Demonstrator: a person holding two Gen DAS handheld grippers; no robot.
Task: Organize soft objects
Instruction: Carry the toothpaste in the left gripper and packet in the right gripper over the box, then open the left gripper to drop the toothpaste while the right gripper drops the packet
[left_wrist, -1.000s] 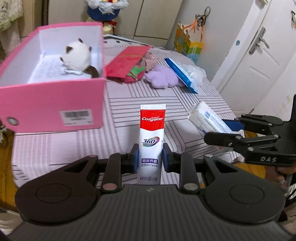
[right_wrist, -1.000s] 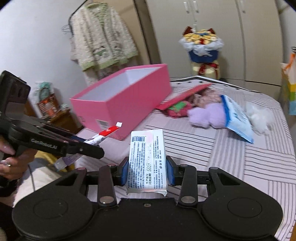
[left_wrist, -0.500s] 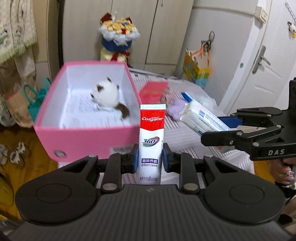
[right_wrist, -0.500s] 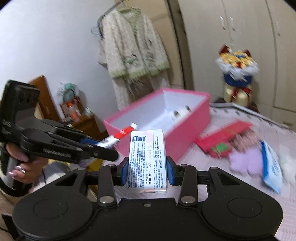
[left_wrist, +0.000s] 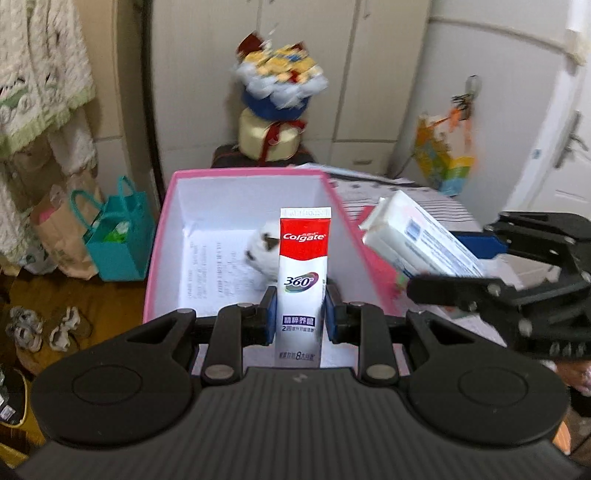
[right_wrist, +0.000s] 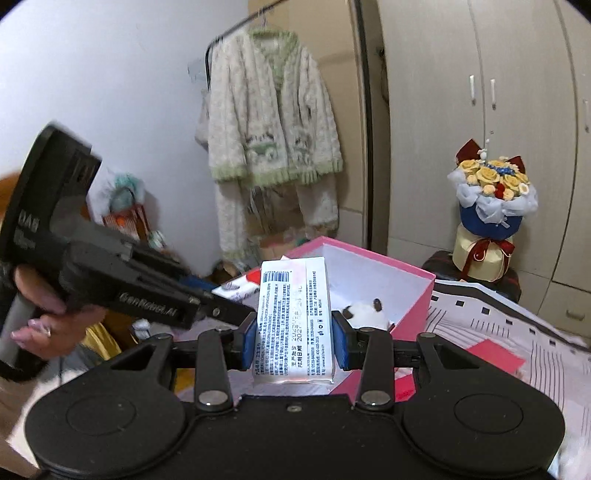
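Observation:
My left gripper (left_wrist: 297, 314) is shut on a red and white Colgate toothpaste tube (left_wrist: 303, 266), held upright over the near end of the open pink box (left_wrist: 162, 236). A white plush toy (left_wrist: 260, 245) lies inside the box. My right gripper (right_wrist: 294, 341) is shut on a white tissue pack (right_wrist: 293, 317) and hovers at the box's (right_wrist: 413, 295) near corner; the plush toy (right_wrist: 365, 314) shows behind it. The tissue pack (left_wrist: 417, 236) and right gripper also show in the left wrist view, above the box's right wall.
A striped tablecloth (right_wrist: 517, 332) covers the table, with a red packet (right_wrist: 495, 354) on it. A flower bouquet (left_wrist: 277, 107) stands behind the box. A teal bag (left_wrist: 118, 240) sits on the floor at left. A cardigan (right_wrist: 266, 122) hangs on the wall.
Both grippers have moved from the table's front toward the pink box and now hang over it, each still holding its item.

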